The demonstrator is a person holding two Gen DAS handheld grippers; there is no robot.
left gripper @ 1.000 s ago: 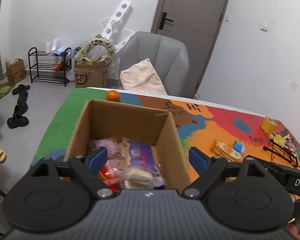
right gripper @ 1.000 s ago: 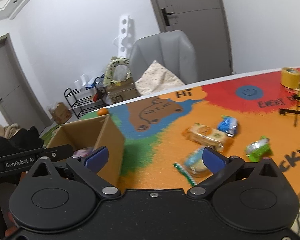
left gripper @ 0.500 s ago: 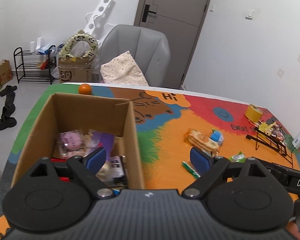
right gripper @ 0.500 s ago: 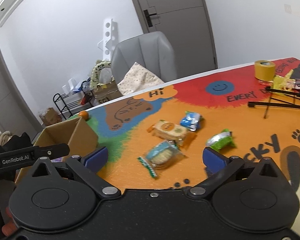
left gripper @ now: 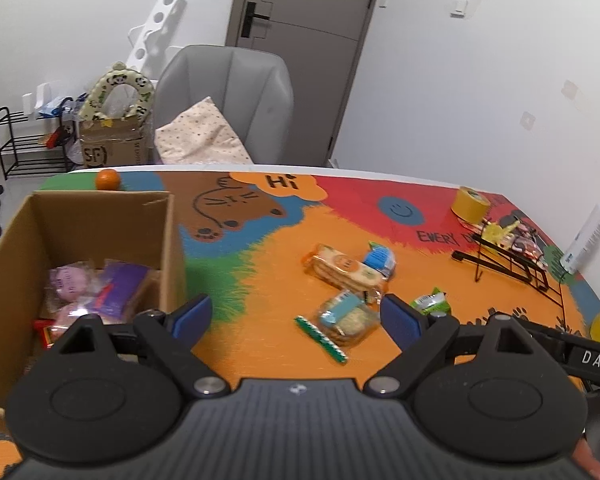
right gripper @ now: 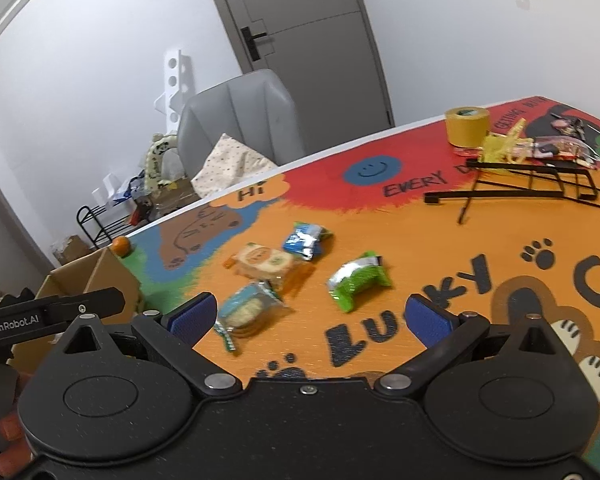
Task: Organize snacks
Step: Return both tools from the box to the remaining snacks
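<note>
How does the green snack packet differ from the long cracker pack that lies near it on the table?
The green snack packet is bright green with a silver end, while the long cracker pack is clear with orange trim and shows pale round crackers. The green snack packet is shorter and looks crumpled; the long cracker pack is longer and flatter. The green snack packet lies alone, whereas the long cracker pack appears to touch a blue packet. Both lie outside the cardboard box.

My right tongs (right gripper: 316,320) hang wide apart, empty, above the desk (right gripper: 440,248). Between the blue pads: green packet (right gripper: 358,280), clear cracker pack (right gripper: 246,310) nearer the left pad. Beyond them, a cracker sleeve (right gripper: 264,262) touching a blue packet (right gripper: 306,240). Cardboard box (right gripper: 96,280) far left, orange (right gripper: 121,246) behind it. Tape roll (right gripper: 467,126) and black wire rack (right gripper: 532,184) far right.
</note>
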